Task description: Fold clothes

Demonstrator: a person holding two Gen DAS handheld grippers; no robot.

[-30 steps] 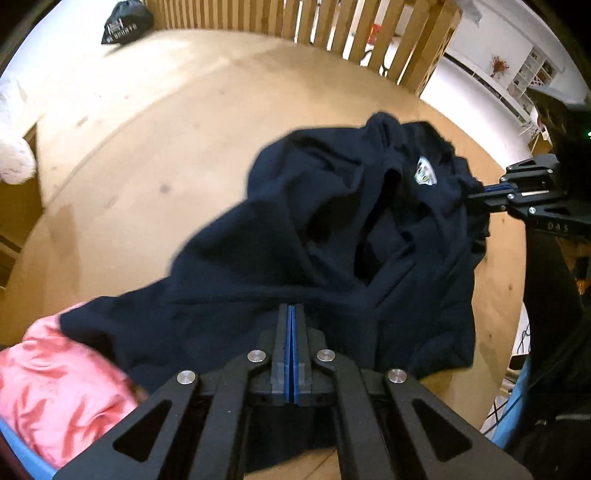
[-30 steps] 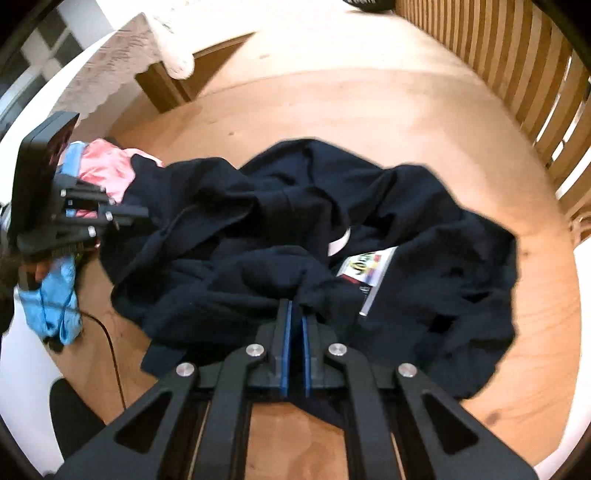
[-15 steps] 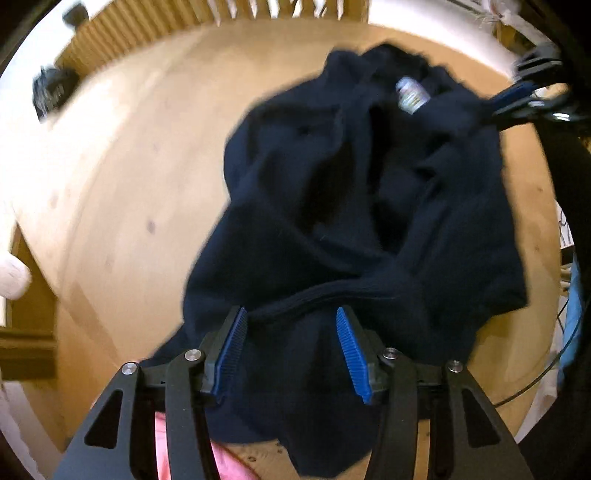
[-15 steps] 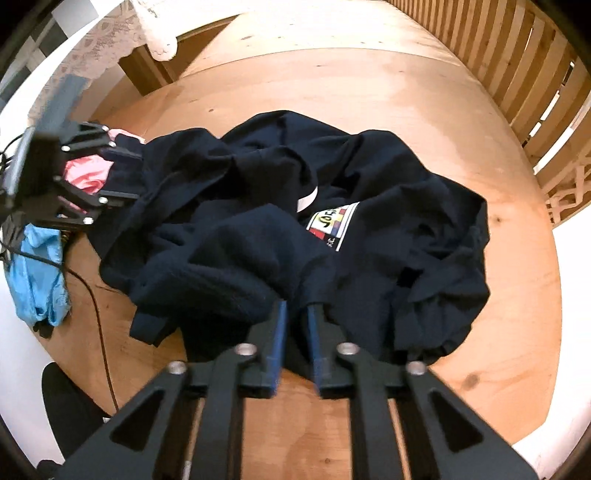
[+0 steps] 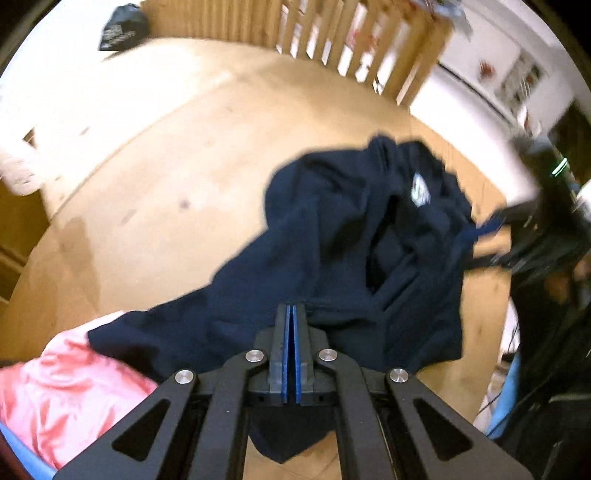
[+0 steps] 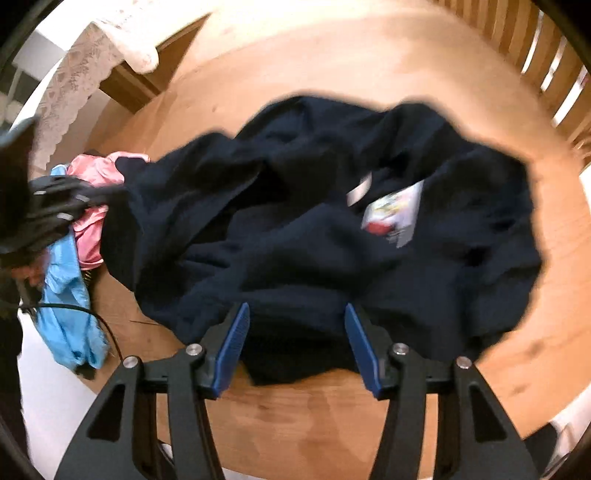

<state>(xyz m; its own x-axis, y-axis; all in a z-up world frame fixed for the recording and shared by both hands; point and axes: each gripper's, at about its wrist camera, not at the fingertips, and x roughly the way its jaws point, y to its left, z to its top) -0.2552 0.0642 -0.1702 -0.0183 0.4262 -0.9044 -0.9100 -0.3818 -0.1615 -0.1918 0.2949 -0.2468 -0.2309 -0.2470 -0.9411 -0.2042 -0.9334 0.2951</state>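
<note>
A crumpled navy sweatshirt [image 5: 332, 240] lies across the round wooden table [image 5: 147, 184], a printed label [image 5: 420, 192] showing near its neck. My left gripper [image 5: 293, 310] is shut on the near hem of the sweatshirt, and cloth hangs below the jaws. In the right wrist view the same sweatshirt [image 6: 314, 240] fills the middle, label [image 6: 397, 214] up. My right gripper [image 6: 295, 310] stands open over its near edge, blue pads wide apart with nothing pinched. The right gripper [image 5: 487, 225] shows blurred at the garment's far side, and the left gripper [image 6: 74, 199] sits at the left.
A pink garment [image 5: 66, 387] lies at the table's near-left edge, beside a light blue one [image 6: 66, 295] hanging off the rim. A black cable [image 6: 74, 306] runs there. A slatted wooden railing [image 5: 332, 44], a black bag [image 5: 122, 31] and a lace cloth [image 6: 92, 48] lie beyond the table [image 6: 332, 417].
My left gripper opened half a second ago and has shut again on the sweatshirt's hem. My right gripper, shut on the cloth one second ago, has let go and opened wide.
</note>
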